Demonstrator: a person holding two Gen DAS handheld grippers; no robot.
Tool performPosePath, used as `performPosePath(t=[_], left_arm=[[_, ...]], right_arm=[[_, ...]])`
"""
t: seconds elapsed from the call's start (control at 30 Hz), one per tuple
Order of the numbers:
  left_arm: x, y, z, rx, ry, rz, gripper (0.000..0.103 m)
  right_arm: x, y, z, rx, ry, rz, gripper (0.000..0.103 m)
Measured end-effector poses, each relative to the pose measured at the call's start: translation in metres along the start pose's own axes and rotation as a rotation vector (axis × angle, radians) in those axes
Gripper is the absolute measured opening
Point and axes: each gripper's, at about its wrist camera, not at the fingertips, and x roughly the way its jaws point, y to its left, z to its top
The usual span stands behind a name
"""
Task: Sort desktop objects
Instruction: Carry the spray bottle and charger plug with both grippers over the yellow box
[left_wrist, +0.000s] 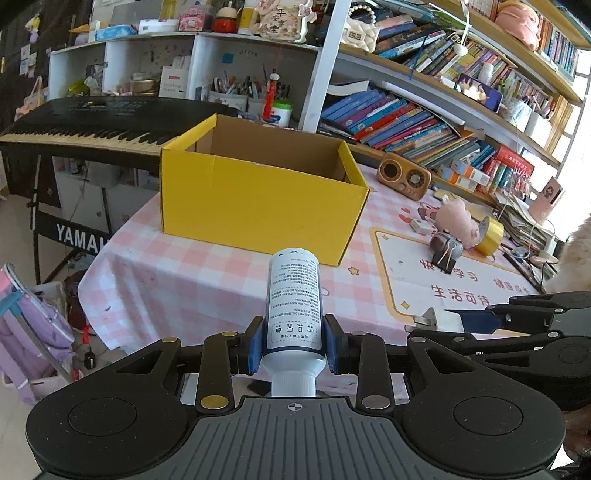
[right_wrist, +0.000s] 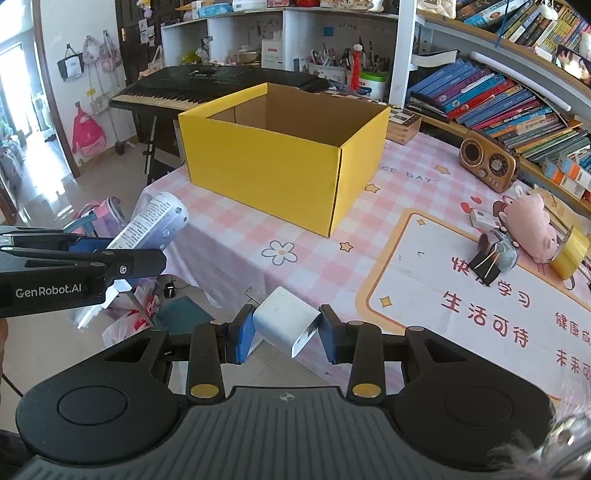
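Note:
My left gripper is shut on a white bottle with printed text, cap toward the camera. The bottle also shows at the left of the right wrist view, held out over the table's near edge. My right gripper is shut on a white charger plug, its metal prongs pointing left. An open yellow cardboard box stands ahead on the pink checked tablecloth; the same box fills the middle of the right wrist view. Its inside looks bare as far as I can see.
Right of the box lie a brown retro radio, a pink plush toy, a yellow tape roll, a binder clip and a small white box. Bookshelves line the right. A black keyboard stands behind the table's left edge.

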Motion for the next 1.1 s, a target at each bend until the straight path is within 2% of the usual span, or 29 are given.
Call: performPosePath(t=[0.2,0.37,0.63,0.83,0.93,1.1], left_arm=[[0.005,0.001,0.002,-0.007,0.002,0.021,0.031],[0.005,0.001,0.017,0.006,-0.03,0.051,0.031],[0.01,-0.001,0.074,0.065,-0.13,0.081,0.031],[0.032,0.001,0.121,0.089,-0.185,0.11,0.031],[0.054,0.004,0.141,0.101,-0.185,0.133,0.031],[0.097,0.016,0.163,0.103,-0.139,0.189,0.031]], right_arm=[[0.009,-0.003,0.006,-0.013,-0.005,0.028,0.035],[0.016,-0.011,0.024,-0.002,-0.047,0.058,0.035],[0.023,-0.027,0.086,-0.045,-0.165,0.097,0.035],[0.046,-0.039,0.141,-0.087,-0.238,0.082,0.035],[0.071,-0.042,0.165,-0.115,-0.234,0.078,0.035],[0.126,-0.046,0.197,-0.195,-0.154,0.079,0.035]])
